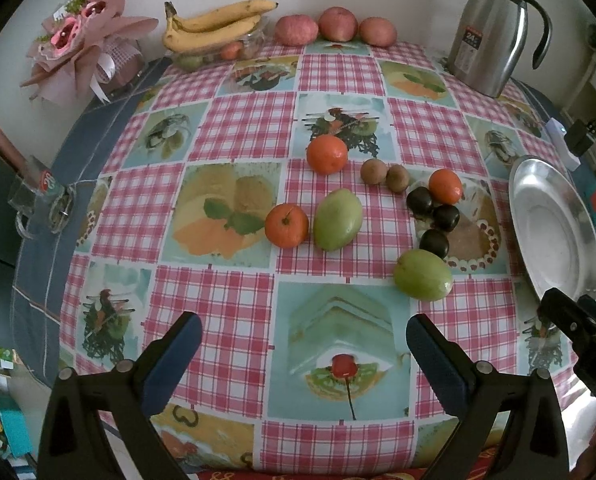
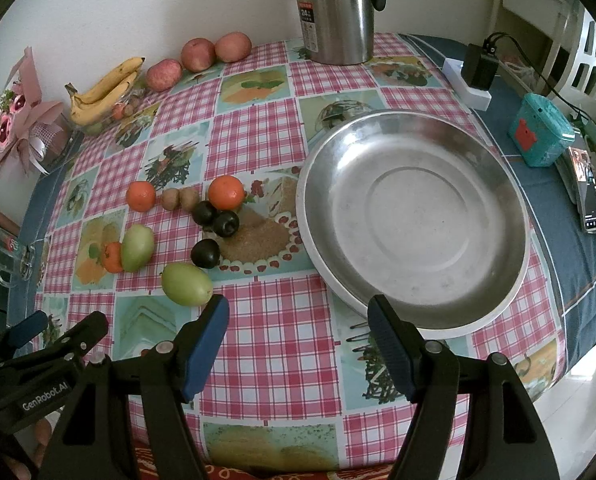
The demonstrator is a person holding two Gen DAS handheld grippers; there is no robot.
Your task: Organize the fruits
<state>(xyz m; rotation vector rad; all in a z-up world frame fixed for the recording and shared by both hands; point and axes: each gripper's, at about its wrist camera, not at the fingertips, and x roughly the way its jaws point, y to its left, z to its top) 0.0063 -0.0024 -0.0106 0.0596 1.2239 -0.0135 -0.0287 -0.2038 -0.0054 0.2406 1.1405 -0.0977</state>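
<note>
The table [image 2: 257, 344], under a pink checked cloth, fills both views, and the steel dish [image 2: 414, 216] sits bare at centre right of the right wrist view, its near rim just beyond the right gripper [image 2: 298, 344], whose fingers stand wide apart with nothing between them. The loose fruit lies left of the dish in that view: the nearest green mango [image 2: 186, 284] just up and left of the left-hand finger, a second green mango [image 1: 338, 220] in the middle of the left wrist view touching an orange [image 1: 286, 226], two more oranges [image 1: 326, 154] behind, three dark plums [image 1: 434, 242] and two small brown kiwis [image 1: 374, 171] toward centre right. The left gripper [image 1: 304, 354] at the bottom of its frame is likewise fully open and holding nothing, with all the fruit well above its fingers. I judge the mangoes firm, smooth and prone to roll, best pinched across the narrow middle; the oranges give slightly; the plums look glossy, slippery and easily bruised, wanting a light squeeze
</note>
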